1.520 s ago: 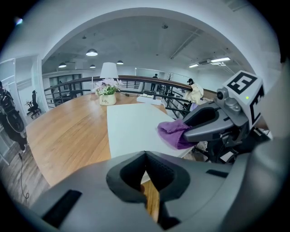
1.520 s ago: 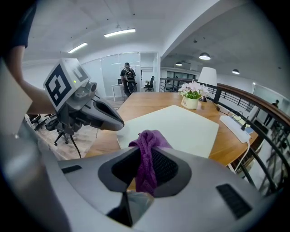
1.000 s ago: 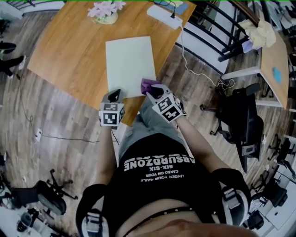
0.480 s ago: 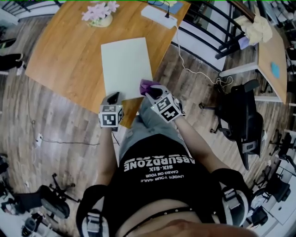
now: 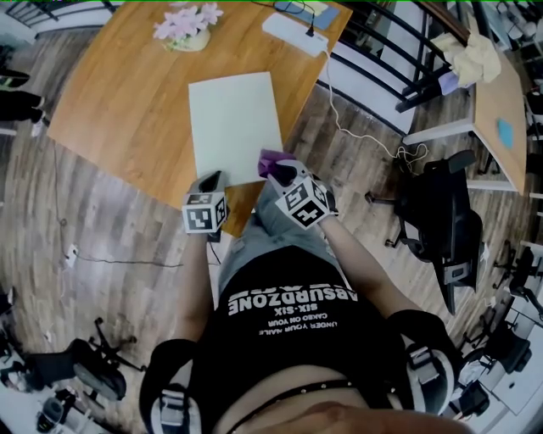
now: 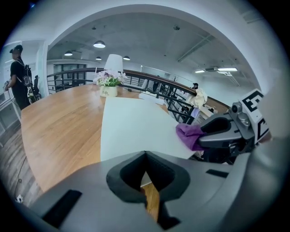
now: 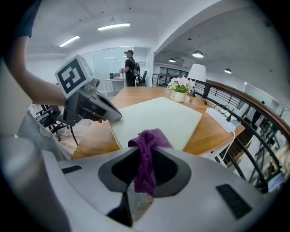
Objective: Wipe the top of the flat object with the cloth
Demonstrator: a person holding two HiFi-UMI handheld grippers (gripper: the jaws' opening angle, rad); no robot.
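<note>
A flat white board (image 5: 233, 123) lies on the wooden table (image 5: 127, 93); it also fills the middle of the left gripper view (image 6: 131, 129) and the right gripper view (image 7: 161, 120). My right gripper (image 5: 276, 165) is shut on a purple cloth (image 7: 147, 158), which hangs at the board's near right corner (image 5: 271, 158). The cloth also shows in the left gripper view (image 6: 190, 135). My left gripper (image 5: 209, 180) sits at the board's near left corner with its jaws shut and nothing between them.
A pot of pink flowers (image 5: 185, 25) stands at the table's far edge, a white power strip (image 5: 293, 32) with a cable at the far right corner. A black office chair (image 5: 437, 216) stands to the right. A person (image 6: 19, 77) stands beyond the table.
Both grippers have stayed at the board's near edge. The right gripper's marker cube has turned slightly; the head view has shifted a little.
</note>
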